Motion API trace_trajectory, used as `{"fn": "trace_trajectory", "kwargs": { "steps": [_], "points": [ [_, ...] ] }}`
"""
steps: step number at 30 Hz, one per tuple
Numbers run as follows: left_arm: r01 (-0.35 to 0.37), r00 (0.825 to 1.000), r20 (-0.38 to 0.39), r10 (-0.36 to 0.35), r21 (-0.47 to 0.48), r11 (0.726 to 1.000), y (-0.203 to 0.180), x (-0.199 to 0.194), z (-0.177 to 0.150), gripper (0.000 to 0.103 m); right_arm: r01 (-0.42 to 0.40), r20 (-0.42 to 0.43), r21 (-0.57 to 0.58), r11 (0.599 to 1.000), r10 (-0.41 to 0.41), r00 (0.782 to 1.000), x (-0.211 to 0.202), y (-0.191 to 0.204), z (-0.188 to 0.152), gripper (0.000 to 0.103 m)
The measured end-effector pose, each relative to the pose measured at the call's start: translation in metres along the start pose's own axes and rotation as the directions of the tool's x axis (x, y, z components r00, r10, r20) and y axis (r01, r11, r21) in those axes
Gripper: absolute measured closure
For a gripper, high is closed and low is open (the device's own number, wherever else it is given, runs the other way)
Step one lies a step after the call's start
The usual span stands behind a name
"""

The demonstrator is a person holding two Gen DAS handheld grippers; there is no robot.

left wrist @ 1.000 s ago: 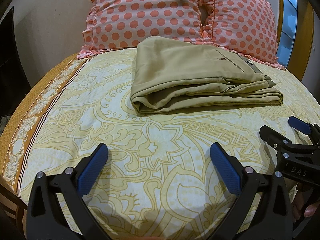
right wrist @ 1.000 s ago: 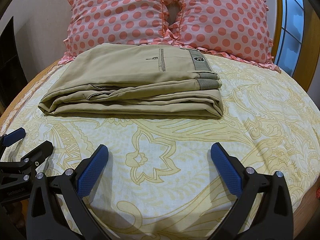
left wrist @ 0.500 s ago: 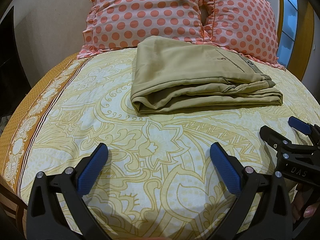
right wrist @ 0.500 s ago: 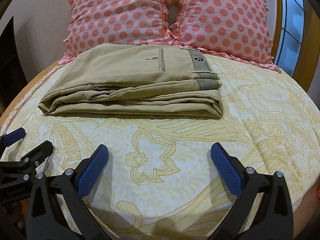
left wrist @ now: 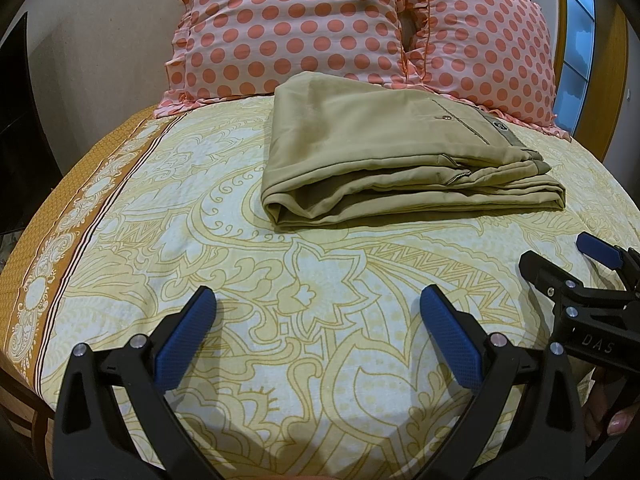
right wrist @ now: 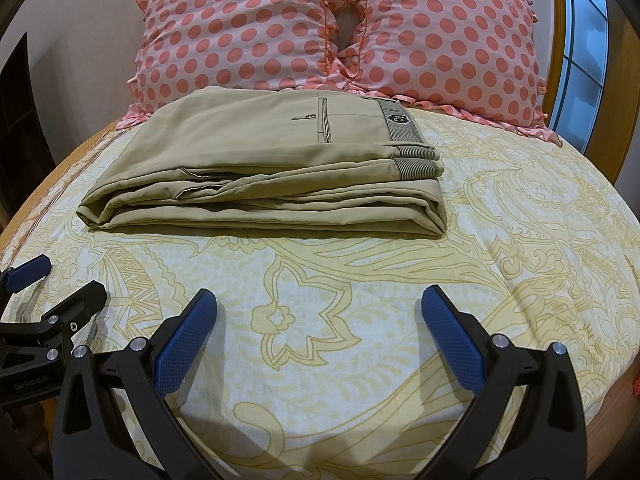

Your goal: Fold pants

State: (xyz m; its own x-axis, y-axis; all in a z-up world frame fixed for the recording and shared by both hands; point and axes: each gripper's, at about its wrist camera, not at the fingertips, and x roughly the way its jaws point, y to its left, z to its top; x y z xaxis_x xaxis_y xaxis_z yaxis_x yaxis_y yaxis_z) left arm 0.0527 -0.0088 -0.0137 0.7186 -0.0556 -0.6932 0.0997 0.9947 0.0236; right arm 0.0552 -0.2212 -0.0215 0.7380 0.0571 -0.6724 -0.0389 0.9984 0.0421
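Khaki pants (left wrist: 384,152) lie folded in a flat rectangular stack on the bed, in front of the pillows; they also show in the right wrist view (right wrist: 272,168), back pocket and striped waistband on top. My left gripper (left wrist: 318,312) is open and empty, over the bedsheet well short of the pants. My right gripper (right wrist: 320,312) is open and empty, also short of the pants. The right gripper shows at the right edge of the left wrist view (left wrist: 568,268); the left gripper shows at the left edge of the right wrist view (right wrist: 56,284).
Yellow patterned bedsheet (left wrist: 240,264) covers the bed, with an orange border (left wrist: 48,240) at the left edge. Two pink polka-dot pillows (right wrist: 240,28) (right wrist: 448,36) stand behind the pants. A wooden window frame (right wrist: 624,92) is at the right.
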Motion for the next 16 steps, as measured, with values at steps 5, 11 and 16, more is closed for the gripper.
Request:
{"fn": "trace_trajectory", "kwargs": {
  "steps": [5,11,16],
  "points": [
    [0.000,1.000,0.000,0.000,0.000,1.000,-0.0001,0.0001,0.0001,0.002,0.000,0.000,0.000,1.000,0.000,1.000,0.0001,0.0002,0.0002,0.001],
    [0.000,1.000,0.002,0.000,0.001,1.000,0.0007,0.0012,0.0004,0.002,0.000,0.000,0.000,1.000,0.000,1.000,0.0001,0.0001,0.0002,0.001],
    [0.000,1.000,0.002,0.000,0.001,1.000,0.0003,0.0011,0.0001,0.002,0.000,0.000,0.000,1.000,0.000,1.000,0.0002,0.0000,0.0001,0.001]
  ]
}}
